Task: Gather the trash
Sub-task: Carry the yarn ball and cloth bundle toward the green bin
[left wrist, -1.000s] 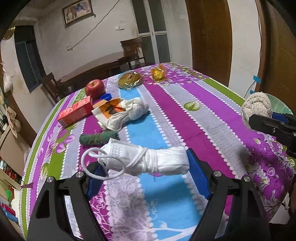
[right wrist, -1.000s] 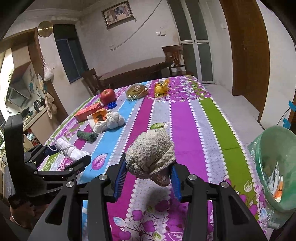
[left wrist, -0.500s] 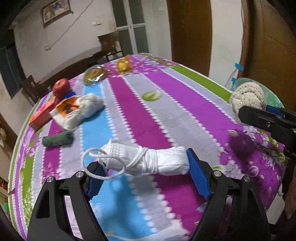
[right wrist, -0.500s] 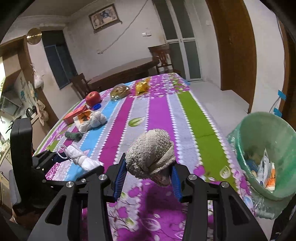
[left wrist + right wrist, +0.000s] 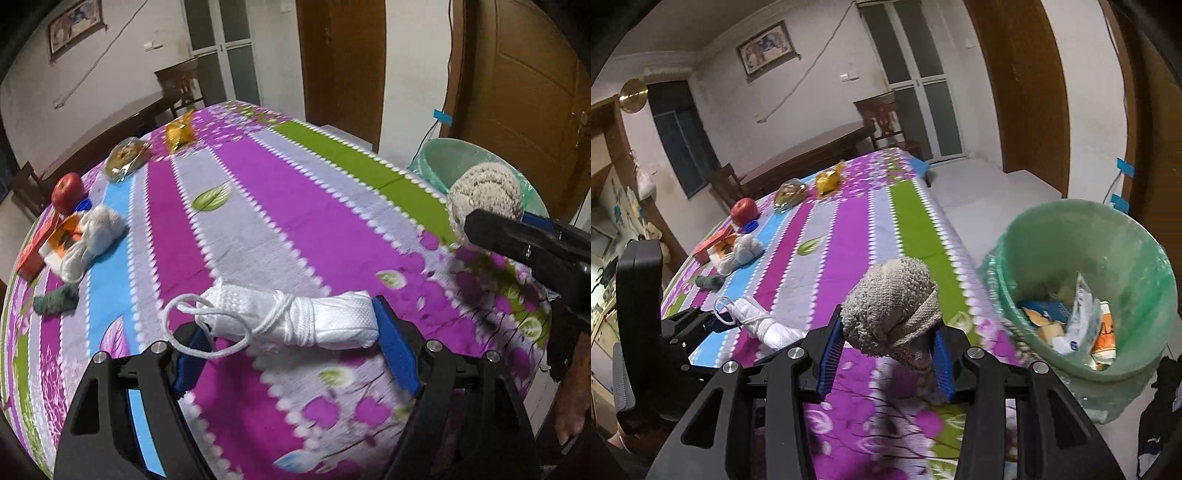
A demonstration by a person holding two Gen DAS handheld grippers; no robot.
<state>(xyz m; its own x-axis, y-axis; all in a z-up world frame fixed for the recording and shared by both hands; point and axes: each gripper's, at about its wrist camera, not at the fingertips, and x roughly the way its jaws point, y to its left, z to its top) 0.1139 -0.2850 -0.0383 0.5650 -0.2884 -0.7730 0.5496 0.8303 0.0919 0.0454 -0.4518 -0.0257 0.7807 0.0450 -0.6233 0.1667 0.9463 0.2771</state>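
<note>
Trash fills both grippers: the left gripper (image 5: 291,350) is clamped on a rolled white mask (image 5: 295,323) wound with its own cord, the roll lying crosswise between the blue pads (image 5: 395,354) with one ear loop (image 5: 207,328) hanging free past the left pad. The right gripper (image 5: 886,352) grips a balled grey knit rag (image 5: 892,308), which bulges up above its pads. Both are held above the near end of the striped tablecloth (image 5: 288,221). Just right of the right gripper, and slightly ahead and below, stands a green bin (image 5: 1082,229) lined with a plastic bag, beside the table edge, with wrappers and paper scraps already inside. From the left gripper's view the bin sits ahead to the right, behind the rag. Far ahead and to the left of the left gripper lie a dark green wad (image 5: 55,301), a white cloth bundle (image 5: 92,240) with an orange-printed wrapper, a red carton (image 5: 35,251), a blue cap (image 5: 83,205) and an apple (image 5: 68,192). Straight ahead at the far end are a clear snack bag (image 5: 125,157) and a yellow wrapper (image 5: 179,133). Beyond the table stands a wooden chair (image 5: 882,118).
</note>
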